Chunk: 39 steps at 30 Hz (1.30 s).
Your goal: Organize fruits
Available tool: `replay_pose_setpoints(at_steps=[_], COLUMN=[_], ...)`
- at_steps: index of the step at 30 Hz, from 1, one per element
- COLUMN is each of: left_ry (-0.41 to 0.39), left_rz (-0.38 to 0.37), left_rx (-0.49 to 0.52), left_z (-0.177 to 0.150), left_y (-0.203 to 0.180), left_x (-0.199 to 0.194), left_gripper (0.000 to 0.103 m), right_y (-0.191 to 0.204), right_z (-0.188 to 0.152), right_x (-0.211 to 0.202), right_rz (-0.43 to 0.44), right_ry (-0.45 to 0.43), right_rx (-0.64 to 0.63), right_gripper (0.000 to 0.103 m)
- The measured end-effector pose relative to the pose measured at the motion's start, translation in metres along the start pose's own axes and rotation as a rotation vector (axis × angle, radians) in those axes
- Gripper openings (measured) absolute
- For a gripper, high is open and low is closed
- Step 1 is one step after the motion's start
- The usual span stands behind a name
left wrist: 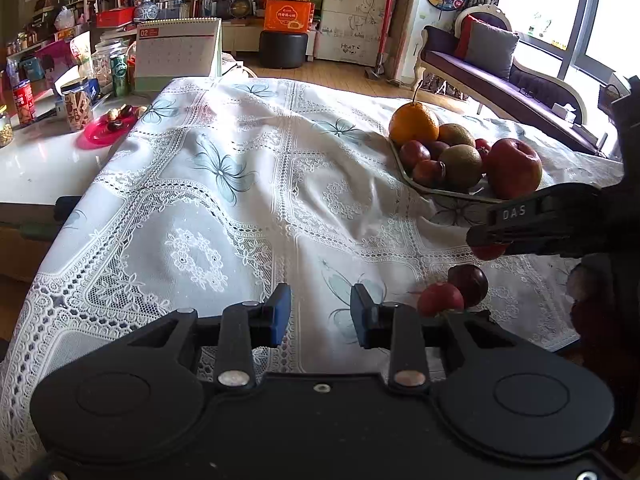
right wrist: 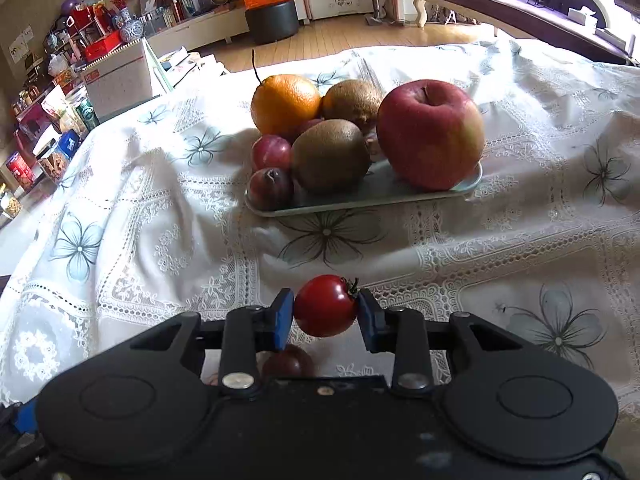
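My right gripper (right wrist: pixel 325 314) is shut on a small red tomato (right wrist: pixel 326 306), held above the lace cloth in front of the tray. The pale green tray (right wrist: pixel 372 196) carries an orange (right wrist: pixel 285 102), two kiwis (right wrist: pixel 330 156), a red apple (right wrist: pixel 430 134) and dark plums (right wrist: pixel 270 189). Below the held tomato a dark plum (right wrist: pixel 288 362) lies on the cloth. My left gripper (left wrist: pixel 320 314) is open over bare cloth, with nothing between its fingers. To its right lie a red tomato (left wrist: pixel 440 300) and a dark plum (left wrist: pixel 468 284); the right gripper's body (left wrist: pixel 552 220) hangs above them.
The white lace tablecloth (left wrist: pixel 240 184) covers the table, rumpled in the middle. At the far left stand a desk calendar (left wrist: pixel 178 54), jars, cans and a pink dish (left wrist: pixel 106 130) on a white counter. A sofa (left wrist: pixel 492 68) stands behind, by the window.
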<state>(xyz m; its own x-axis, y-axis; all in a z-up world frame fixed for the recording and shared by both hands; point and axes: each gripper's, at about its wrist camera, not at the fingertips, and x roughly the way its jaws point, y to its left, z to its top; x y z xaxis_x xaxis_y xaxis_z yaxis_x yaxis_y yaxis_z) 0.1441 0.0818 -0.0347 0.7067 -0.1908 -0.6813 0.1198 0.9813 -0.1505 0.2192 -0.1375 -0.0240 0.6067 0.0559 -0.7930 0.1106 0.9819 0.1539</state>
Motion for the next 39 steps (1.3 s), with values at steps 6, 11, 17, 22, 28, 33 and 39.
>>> replay_pose_setpoints(at_steps=[6, 11, 17, 22, 28, 33, 39], left_ry=[-0.001, 0.001, -0.001, -0.002, -0.009, -0.012, -0.019], left_rz=[-0.003, 0.003, 0.007, 0.018, 0.022, 0.029, 0.031], left_rx=[-0.005, -0.003, -0.007, 0.001, 0.0, -0.009, -0.006], left_z=[-0.001, -0.001, -0.002, -0.002, -0.003, -0.004, -0.004], left_y=[0.0, -0.001, -0.001, -0.002, -0.002, -0.001, -0.002], left_x=[0.0, 0.001, 0.0, 0.0, -0.002, -0.003, -0.004], left_gripper=[0.041, 0.041, 0.041, 0.041, 0.041, 0.041, 0.041], right_y=[-0.025, -0.057, -0.092, -0.109, -0.121, -0.124, -0.129], right_z=[-0.005, -0.025, -0.06, -0.082, -0.098, -0.108, -0.108], right_x=[-0.04, -0.072, -0.1, -0.118, -0.131, -0.139, -0.141], right_rz=[0.061, 0.084, 0.082, 0.084, 0.095, 0.111, 0.167], right_ry=[-0.067, -0.111, -0.175, -0.222, -0.23, -0.267, -0.273], right_rx=[-0.03, -0.081, -0.111, -0.132, -0.154, -0.16, -0.15], right_gripper=[0.035, 0.035, 0.035, 0.035, 0.035, 0.035, 0.036])
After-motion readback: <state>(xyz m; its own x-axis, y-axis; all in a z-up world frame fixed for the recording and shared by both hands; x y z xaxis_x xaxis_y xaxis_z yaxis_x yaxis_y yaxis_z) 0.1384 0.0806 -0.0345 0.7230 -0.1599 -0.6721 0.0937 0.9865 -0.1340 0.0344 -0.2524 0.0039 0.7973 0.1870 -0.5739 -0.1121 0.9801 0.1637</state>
